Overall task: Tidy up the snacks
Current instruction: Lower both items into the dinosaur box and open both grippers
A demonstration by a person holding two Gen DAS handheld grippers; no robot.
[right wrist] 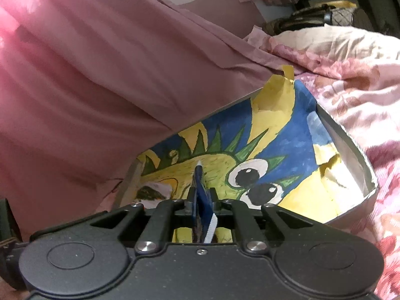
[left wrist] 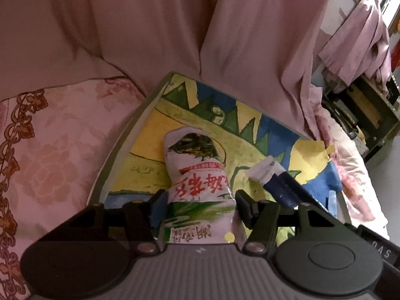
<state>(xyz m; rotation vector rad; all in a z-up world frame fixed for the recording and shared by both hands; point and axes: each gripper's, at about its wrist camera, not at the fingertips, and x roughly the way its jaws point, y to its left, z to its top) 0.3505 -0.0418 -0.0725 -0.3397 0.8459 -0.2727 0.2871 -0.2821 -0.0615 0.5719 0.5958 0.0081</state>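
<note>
A shallow grey box lined with a yellow, green and blue painted sheet lies on the bedding. Inside it lies a white snack bag with red characters and a green band. My left gripper stands open astride the bag's near end, its pads right at the bag's sides. My right gripper is shut on a thin dark blue packet with a white edge, held on edge over the box. From the left wrist, that packet shows just right of the bag.
A pink curtain hangs over the box's far rim. Floral pink bedding surrounds the box, bunched up on the right. A dark shelf frame stands beyond the bed at the far right.
</note>
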